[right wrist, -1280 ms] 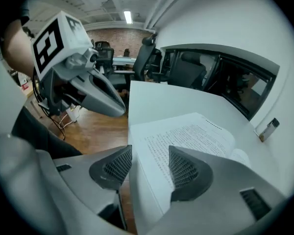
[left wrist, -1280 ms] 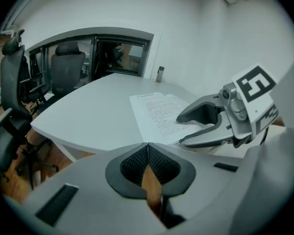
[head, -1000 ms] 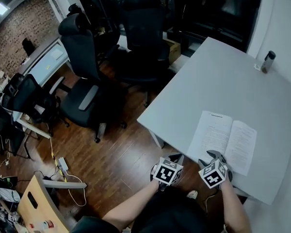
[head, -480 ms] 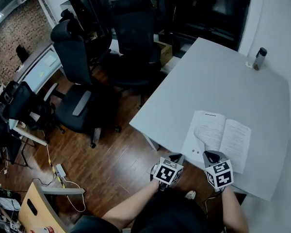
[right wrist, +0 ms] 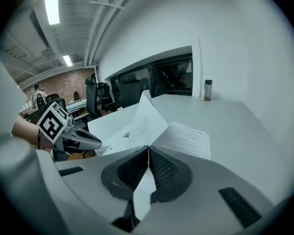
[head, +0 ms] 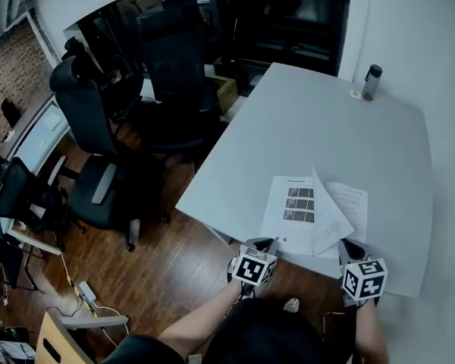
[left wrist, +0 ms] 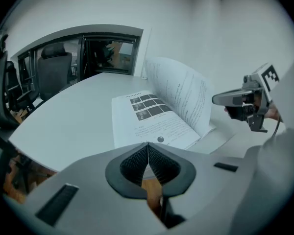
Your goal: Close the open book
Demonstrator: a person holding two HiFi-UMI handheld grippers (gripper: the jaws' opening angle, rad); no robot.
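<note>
"The right tool [right wrist: 148,148] is clamped on a single page [head: 330,209]. The left tool [left wrist: 147,146] is closed on nothing, just short of the book [head: 294,203]."

"One thin sheet could tear or crease if swung hard. The book lies open at the near edge of a smooth grey tabletop [head: 326,127] and might slide."

"A bottle [head: 371,82] stands at the far corner. Office chairs [head: 98,135] stand beyond on a wood floor [head: 167,256]."

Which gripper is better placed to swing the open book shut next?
Right. The right gripper has its jaws shut on a white printed page that stands lifted above the open white book. The left gripper is shut on nothing, by the pale grey table's near edge.
</note>
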